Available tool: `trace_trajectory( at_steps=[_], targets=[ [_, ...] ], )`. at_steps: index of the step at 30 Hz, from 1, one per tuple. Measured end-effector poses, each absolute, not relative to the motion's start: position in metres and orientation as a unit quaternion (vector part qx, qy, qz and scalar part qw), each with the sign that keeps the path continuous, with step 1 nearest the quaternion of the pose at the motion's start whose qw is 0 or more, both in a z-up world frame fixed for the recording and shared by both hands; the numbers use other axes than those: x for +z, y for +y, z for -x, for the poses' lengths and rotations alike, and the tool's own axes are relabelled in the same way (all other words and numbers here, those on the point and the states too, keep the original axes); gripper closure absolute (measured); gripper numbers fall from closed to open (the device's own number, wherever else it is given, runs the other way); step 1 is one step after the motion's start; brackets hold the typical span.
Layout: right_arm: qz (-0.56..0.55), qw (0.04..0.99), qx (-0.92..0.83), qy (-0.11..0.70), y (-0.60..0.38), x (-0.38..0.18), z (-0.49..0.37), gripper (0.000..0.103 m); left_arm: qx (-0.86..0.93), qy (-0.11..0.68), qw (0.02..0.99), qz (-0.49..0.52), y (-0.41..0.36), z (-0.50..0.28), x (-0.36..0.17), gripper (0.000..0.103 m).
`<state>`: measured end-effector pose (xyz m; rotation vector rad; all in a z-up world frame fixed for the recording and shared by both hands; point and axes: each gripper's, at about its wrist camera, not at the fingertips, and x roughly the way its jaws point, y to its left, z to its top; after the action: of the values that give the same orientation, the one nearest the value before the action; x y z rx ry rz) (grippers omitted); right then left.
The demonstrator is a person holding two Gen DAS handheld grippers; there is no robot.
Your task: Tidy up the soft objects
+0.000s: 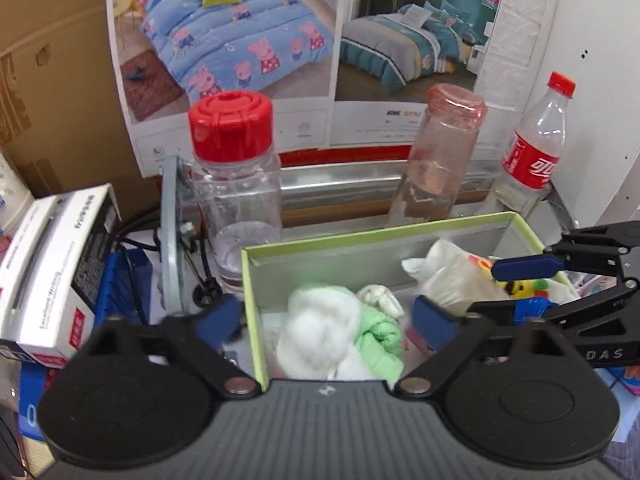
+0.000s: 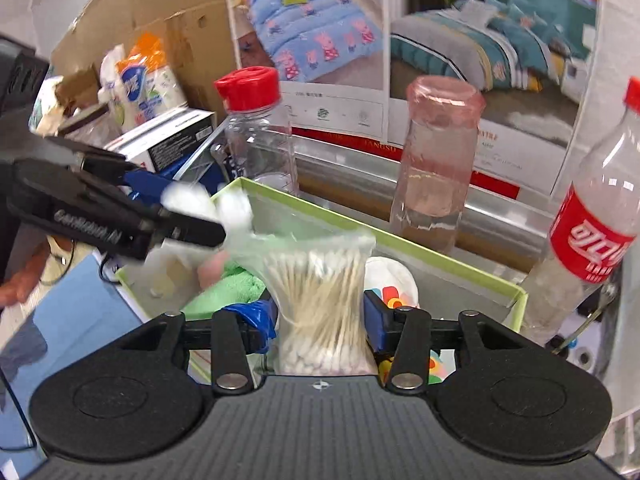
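A green-rimmed box [image 1: 372,236] [image 2: 460,266] holds a white cotton wad [image 1: 316,328], a green cloth [image 1: 380,336] [image 2: 224,288] and a small white sock [image 1: 380,296]. My left gripper [image 1: 326,316] is open above the box's near left corner, with the white wad below it. It shows from the side in the right wrist view [image 2: 188,216], with a blurred white wad at its tips. My right gripper [image 2: 320,320] is shut on a clear bag of cotton swabs [image 2: 320,304] over the box. It also shows in the left wrist view [image 1: 528,284].
Behind the box stand a red-capped clear jar [image 1: 236,184] [image 2: 260,128], a pink bottle [image 1: 440,152] [image 2: 436,160] and a cola bottle [image 1: 536,140] [image 2: 588,240]. A white carton [image 1: 52,276] lies at left. A bedding poster [image 1: 304,32] and cardboard back the scene.
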<state>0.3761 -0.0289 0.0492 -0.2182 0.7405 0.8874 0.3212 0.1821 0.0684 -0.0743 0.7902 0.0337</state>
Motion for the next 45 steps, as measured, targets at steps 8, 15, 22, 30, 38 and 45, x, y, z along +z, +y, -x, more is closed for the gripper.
trace_trajectory(
  at_steps=[8, 15, 22, 30, 38, 45],
  targets=[
    [0.091, 0.847, 0.407, 0.33, -0.037, 0.061, -0.361, 0.06, 0.013, 0.372, 0.928, 0.031, 0.174, -0.295, 0.078, 0.006],
    [0.066, 0.86, 0.391, 0.321, -0.067, 0.077, -0.31, 0.057, 0.019, 0.339, 0.94, 0.025, 0.156, -0.223, 0.09, 0.006],
    [0.037, 0.893, 0.358, 0.268, -0.1, 0.098, -0.227, 0.056, 0.011, 0.299, 0.954, 0.027, 0.141, -0.151, 0.108, 0.005],
    [-0.031, 0.928, 0.297, 0.223, -0.126, 0.11, -0.165, 0.056, 0.016, 0.25, 0.968, 0.03, 0.124, -0.098, 0.13, 0.004],
    [-0.097, 0.962, 0.208, 0.15, -0.125, 0.098, -0.11, 0.055, 0.057, 0.218, 0.974, 0.035, 0.096, -0.065, 0.122, 0.004],
    [-0.134, 0.974, 0.118, 0.137, -0.135, 0.049, -0.078, 0.054, 0.054, 0.24, 0.967, 0.065, 0.081, -0.044, 0.082, 0.004]
  ],
)
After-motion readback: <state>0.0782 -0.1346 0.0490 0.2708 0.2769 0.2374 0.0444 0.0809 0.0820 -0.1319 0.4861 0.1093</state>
